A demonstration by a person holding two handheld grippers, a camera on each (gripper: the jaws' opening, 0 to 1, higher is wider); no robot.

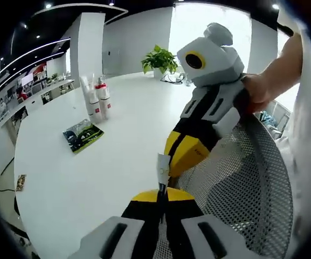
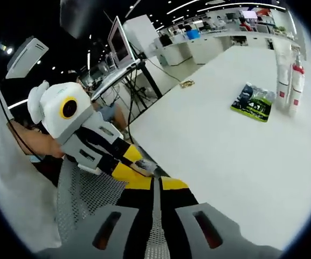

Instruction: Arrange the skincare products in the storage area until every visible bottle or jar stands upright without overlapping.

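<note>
Both sets of tongs low over a mesh basket point(image 1: 247, 183) at the edge of the white surface point(image 1: 117, 162): left tongs point(image 1: 163, 195) clenched, tips pressed together; right tongs point(image 2: 154, 186) likewise clamped shut, seemingly on nothing. Between the meeting tips, a small pale tube point(image 1: 162, 166), possibly pinched, too unclear to tell by which. Well apart across the surface, upright skincare bottles point(image 1: 97, 100) beside a flat green packet point(image 1: 83, 135).

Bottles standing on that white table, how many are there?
2 that I can make out: a clear-topped bottle and a red-capped bottle right beside it, both upright on the white table, just beyond the green packet. Another could hide behind them.
</note>
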